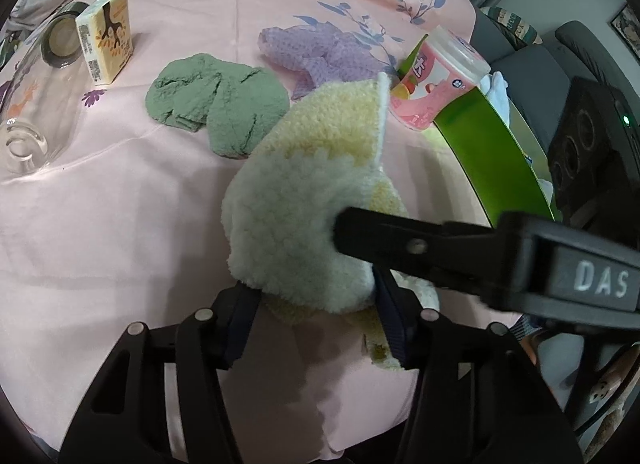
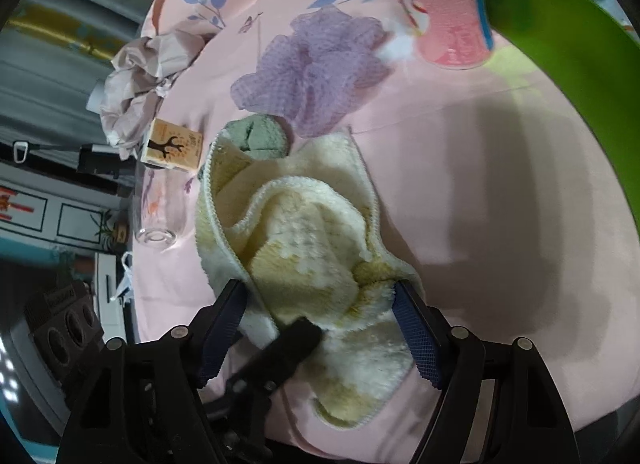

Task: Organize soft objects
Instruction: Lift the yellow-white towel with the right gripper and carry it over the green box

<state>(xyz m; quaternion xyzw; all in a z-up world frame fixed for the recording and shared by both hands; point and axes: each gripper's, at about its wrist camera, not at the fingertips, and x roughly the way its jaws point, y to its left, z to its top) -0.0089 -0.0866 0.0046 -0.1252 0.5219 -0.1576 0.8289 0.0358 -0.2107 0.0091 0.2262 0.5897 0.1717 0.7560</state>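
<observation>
Cream towel (image 1: pixel 304 200) is bunched on the pink-covered counter (image 1: pixel 100 224), directly between both grippers. Left gripper (image 1: pixel 316 324) is half-closed around its near edge; right gripper (image 2: pixel 324 328) is held wider, straddling the cloth, seemingly unpinched.

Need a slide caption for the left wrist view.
Both grippers bunch a fluffy cream-and-yellow towel on the pink floral cloth; green and purple cloths lie beyond.

Only thing I can read is "DAS" on my right gripper (image 1: pixel 400 260), crossing in front of my left one.
</observation>
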